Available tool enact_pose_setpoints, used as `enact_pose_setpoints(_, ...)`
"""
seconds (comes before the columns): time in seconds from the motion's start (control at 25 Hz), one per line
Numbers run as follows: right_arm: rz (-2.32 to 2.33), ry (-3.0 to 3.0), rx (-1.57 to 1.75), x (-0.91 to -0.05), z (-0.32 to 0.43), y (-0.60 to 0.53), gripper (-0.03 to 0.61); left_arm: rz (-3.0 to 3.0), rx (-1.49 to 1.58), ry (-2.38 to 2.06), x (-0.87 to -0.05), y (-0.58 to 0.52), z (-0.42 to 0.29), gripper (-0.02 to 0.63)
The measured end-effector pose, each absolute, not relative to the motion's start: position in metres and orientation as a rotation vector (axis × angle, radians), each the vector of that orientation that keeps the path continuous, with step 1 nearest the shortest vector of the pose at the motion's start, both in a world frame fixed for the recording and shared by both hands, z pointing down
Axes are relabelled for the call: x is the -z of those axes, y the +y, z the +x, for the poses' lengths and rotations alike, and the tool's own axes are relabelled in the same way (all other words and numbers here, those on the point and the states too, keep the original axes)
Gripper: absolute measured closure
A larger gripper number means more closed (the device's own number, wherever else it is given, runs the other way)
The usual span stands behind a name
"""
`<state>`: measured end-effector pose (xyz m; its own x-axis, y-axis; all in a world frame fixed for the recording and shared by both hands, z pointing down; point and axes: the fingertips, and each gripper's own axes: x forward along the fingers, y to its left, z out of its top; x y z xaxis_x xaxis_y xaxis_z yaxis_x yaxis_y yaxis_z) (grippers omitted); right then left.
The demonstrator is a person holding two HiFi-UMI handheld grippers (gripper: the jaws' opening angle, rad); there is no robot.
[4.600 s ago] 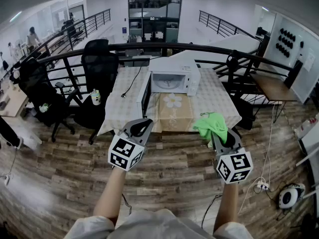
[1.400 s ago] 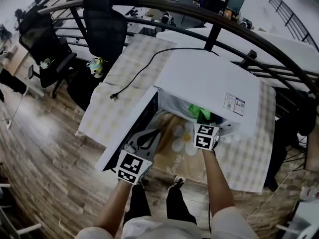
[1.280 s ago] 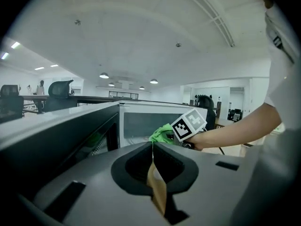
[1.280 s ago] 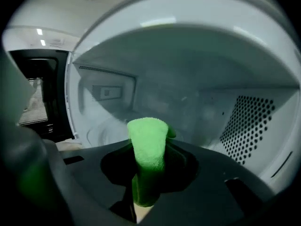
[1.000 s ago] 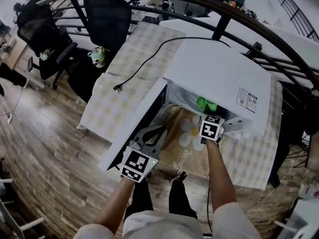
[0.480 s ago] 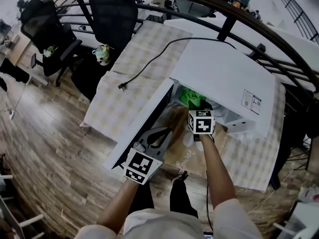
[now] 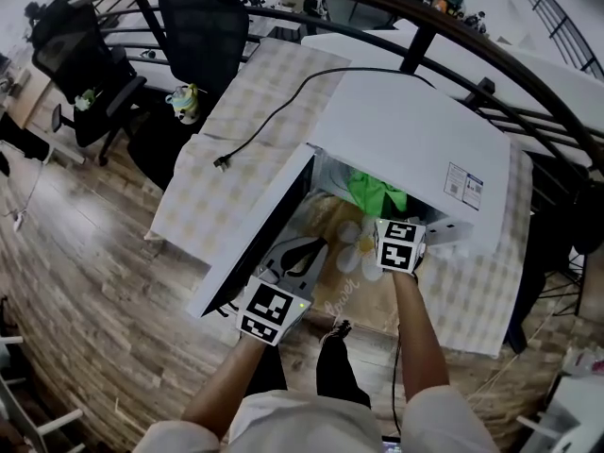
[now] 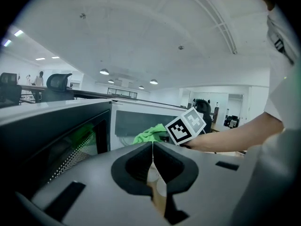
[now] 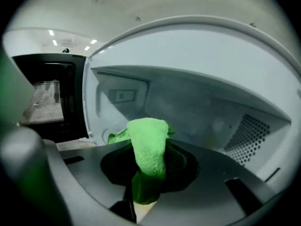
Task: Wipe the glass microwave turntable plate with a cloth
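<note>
A white microwave [image 7: 406,149] stands on the table with its door [image 7: 253,239] swung open to the left. My right gripper [image 7: 388,211] reaches into the cavity, shut on a bright green cloth [image 7: 377,192]. In the right gripper view the cloth [image 9: 147,142] drapes over the right gripper [image 9: 149,150], with the cavity's back wall [image 9: 207,112] beyond. The gripper body and cloth hide the glass turntable plate. My left gripper [image 7: 315,245] is shut and holds nothing, low beside the open door. In the left gripper view the left gripper [image 8: 153,147] points at the cloth [image 8: 149,134].
A checkered cloth covers the table [image 7: 222,192], and a black power cord [image 7: 274,119] trails across it. A mat with a flower print [image 7: 351,253] lies before the microwave. Black office chairs [image 7: 203,31] and a dark railing [image 7: 425,36] stand behind. Wood floor [image 7: 85,310] lies at left.
The right gripper and the green cloth have shifted to the right inside the microwave's mouth since half a second ago. The left gripper stays shut by the door.
</note>
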<state>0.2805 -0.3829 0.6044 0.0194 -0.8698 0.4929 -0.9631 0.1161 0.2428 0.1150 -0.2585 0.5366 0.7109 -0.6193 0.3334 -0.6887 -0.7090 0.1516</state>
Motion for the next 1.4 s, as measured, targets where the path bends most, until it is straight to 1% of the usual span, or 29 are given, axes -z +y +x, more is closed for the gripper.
enact_pose_setpoints(0.12,1.818,-1.765,-0.229,-0.613,0.308,-0.376,0.485,2.648,-0.380,-1.031,-0.539,-0.260,0.119,0.594)
enact_pose_setpoints(0.28,1.704,-1.655,-0.268,-0.652,0.312,-0.373,0.483,2.650,-0.393,-1.015,-0.543,-0.260,0.126,0.594)
enact_pose_setpoints(0.4,1.678,-1.661,-0.305,-0.661,0.308,-0.373,0.486,2.653,-0.397,-1.004,-0.545,-0.259,0.128,0.594)
enact_pose_setpoints(0.6,1.586,-1.798,-0.440,-0.665,0.269,-0.376,0.488,2.639,-0.395,-1.007,-0.550,-0.263,0.125,0.594)
enact_pose_setpoints(1.0,1.472,-2.031,-0.514,-0.654,0.185,-0.414,0.485,2.628,-0.389,-1.027,-0.547,-0.267,0.115,0.594)
enact_pose_setpoints(1.12,1.560,-2.059,-0.396,-0.624,0.200,-0.410,0.483,2.638,-0.379,-1.020,-0.542,-0.268,0.120,0.594)
enact_pose_setpoints(1.24,1.651,-1.960,-0.245,-0.606,0.240,-0.399,0.483,2.651,-0.376,-1.004,-0.539,-0.267,0.128,0.594)
enact_pose_setpoints(1.4,1.774,-1.782,-0.182,-0.607,0.298,-0.382,0.483,2.653,-0.376,-0.988,-0.541,-0.265,0.134,0.594)
